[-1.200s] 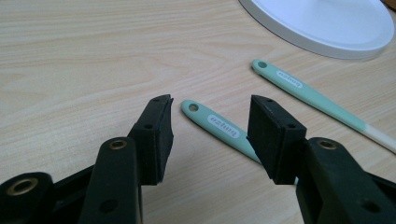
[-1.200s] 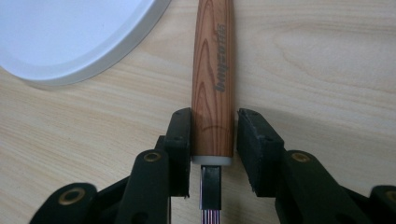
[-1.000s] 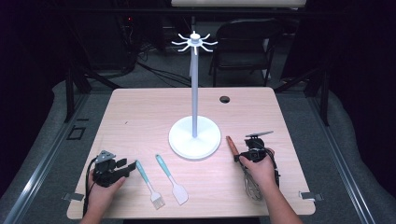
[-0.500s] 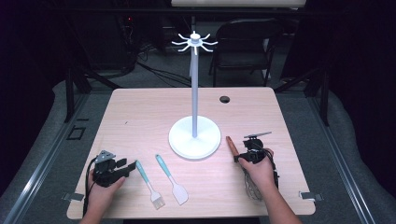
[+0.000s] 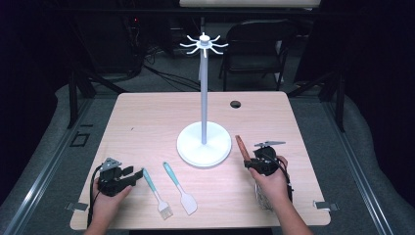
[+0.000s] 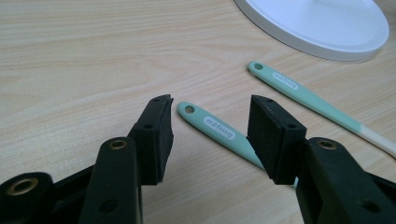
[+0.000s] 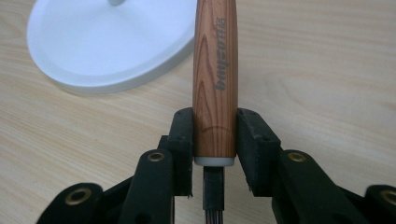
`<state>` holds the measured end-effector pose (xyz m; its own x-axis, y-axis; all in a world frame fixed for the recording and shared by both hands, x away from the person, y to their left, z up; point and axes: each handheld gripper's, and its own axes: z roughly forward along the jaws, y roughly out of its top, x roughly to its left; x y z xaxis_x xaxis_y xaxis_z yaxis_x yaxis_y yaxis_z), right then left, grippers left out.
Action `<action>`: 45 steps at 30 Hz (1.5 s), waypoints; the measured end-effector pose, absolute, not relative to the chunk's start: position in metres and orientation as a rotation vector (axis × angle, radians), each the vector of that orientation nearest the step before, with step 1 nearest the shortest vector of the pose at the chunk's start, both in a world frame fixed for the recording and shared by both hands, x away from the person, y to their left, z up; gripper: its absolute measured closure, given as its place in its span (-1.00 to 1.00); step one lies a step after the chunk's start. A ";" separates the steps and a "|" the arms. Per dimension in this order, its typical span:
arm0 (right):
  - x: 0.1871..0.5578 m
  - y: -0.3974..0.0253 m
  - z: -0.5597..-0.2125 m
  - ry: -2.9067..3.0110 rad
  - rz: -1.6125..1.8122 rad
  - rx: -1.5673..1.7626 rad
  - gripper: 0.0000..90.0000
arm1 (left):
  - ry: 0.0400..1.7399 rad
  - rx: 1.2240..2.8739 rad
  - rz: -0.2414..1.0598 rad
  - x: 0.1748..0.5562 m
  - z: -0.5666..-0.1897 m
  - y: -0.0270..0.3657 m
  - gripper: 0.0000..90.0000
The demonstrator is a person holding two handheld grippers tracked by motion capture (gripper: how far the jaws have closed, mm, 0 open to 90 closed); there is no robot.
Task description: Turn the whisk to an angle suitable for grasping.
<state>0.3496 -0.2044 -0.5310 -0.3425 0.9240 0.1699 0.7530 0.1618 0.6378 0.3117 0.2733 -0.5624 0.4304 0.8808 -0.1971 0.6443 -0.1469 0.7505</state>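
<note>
Your right gripper (image 7: 215,140) clamps the wood-grain handle of the wire whisk (image 7: 215,70), lying at four o'clock from the white round-based hook stand (image 5: 204,142). Your left gripper (image 6: 210,135) gapes wide around the mint-handled pastry brush (image 6: 212,126), at eight o'clock.

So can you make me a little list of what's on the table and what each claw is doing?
table: light wood
stand: tall white pole with hooks on top, round base
brush: mint handle, lying flat
spatula: mint handle, lying beside the brush
whisk: wooden handle
left claw: open, either side of the brush handle end
right claw: shut on the whisk handle
</note>
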 end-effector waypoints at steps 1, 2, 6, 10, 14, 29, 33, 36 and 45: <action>0.347 -0.203 -0.529 2.176 0.962 1.591 0.51 | 1.294 1.873 0.373 0.311 -0.562 0.273 0.11; 0.344 -0.202 -0.527 2.165 0.969 1.554 0.51 | 1.292 1.870 0.375 0.311 -0.562 0.273 0.12; 0.333 -0.199 -0.520 2.142 1.038 1.464 0.51 | 1.285 1.847 0.365 0.309 -0.558 0.273 0.13; 0.323 -0.199 -0.516 2.109 1.141 1.400 0.51 | 1.272 1.828 0.367 0.308 -0.553 0.270 0.15; 0.318 -0.197 -0.517 2.111 1.172 1.353 0.51 | 1.254 1.820 0.369 0.306 -0.549 0.266 0.16; 0.304 -0.183 -0.512 2.093 1.232 1.192 0.51 | 1.138 1.802 0.313 0.306 -0.520 0.214 0.16; 0.301 -0.175 -0.511 2.112 1.230 1.146 0.51 | 1.074 1.805 0.265 0.311 -0.512 0.185 0.16; 0.299 -0.168 -0.511 2.135 1.227 1.108 0.51 | 1.029 1.786 0.214 0.316 -0.504 0.163 0.10; 0.293 -0.151 -0.512 2.169 1.230 1.018 0.51 | 0.943 1.795 0.123 0.327 -0.496 0.105 0.03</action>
<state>0.2935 -0.1508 -0.5116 -0.6296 0.7767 -0.0212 0.3807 0.3321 0.8630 0.3274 0.1054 -0.4958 0.6837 0.6468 -0.3381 0.5379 -0.1335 0.8324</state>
